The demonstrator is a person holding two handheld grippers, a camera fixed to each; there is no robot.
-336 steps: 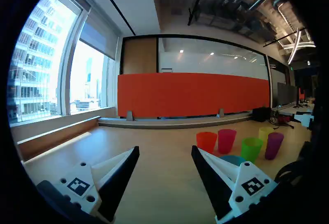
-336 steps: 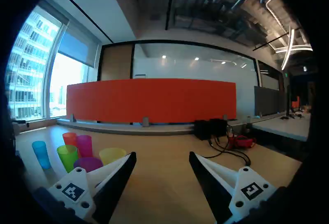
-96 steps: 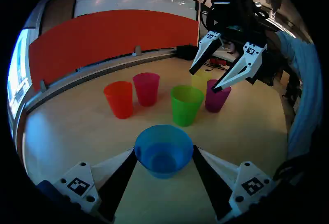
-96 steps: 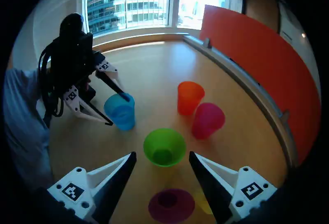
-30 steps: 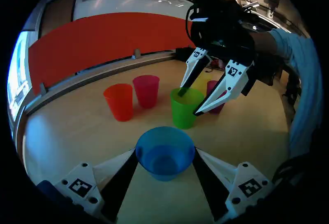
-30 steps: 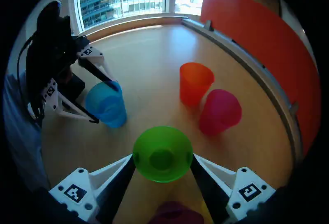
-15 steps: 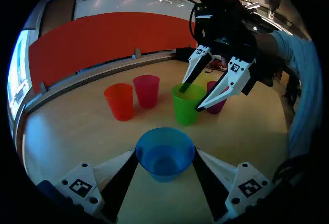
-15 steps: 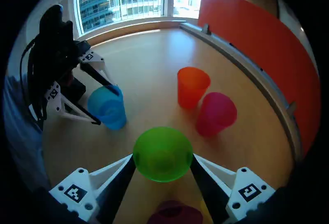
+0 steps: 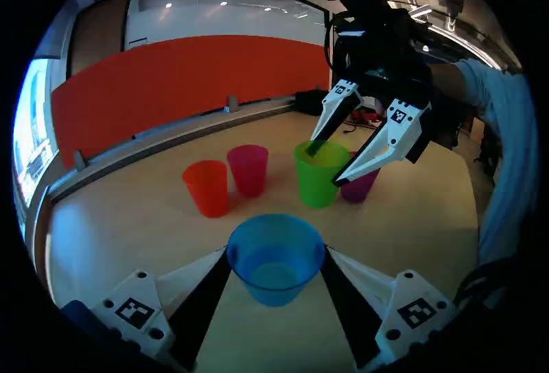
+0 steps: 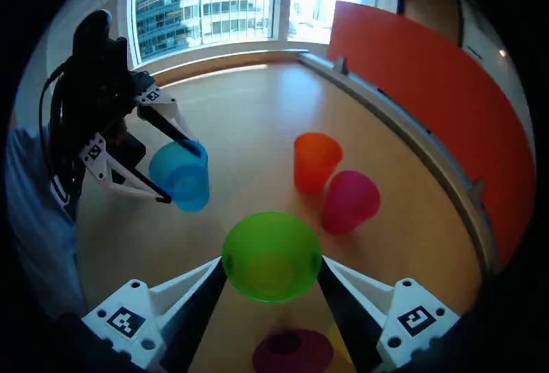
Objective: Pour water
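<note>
Gripping the blue cup (image 9: 276,267) from both sides, the left hand-held gripper (image 9: 274,251) has its fingers parted just to the cup's width and pressed on the wall. A paler, level patch low inside the cup may be water (I cannot tell for sure). The right hand-held gripper (image 10: 270,260) clasps the green cup (image 10: 271,255) the same way, one finger on each side, mouth upward. In the left gripper view the green cup sits just in front of a purple cup (image 9: 361,185), with a pink cup (image 9: 248,169) and an orange cup (image 9: 208,188) standing upright and close together to its left on the wooden tabletop (image 9: 117,236). A light blue sleeve (image 9: 504,140) leads to the right hand-held gripper.
</note>
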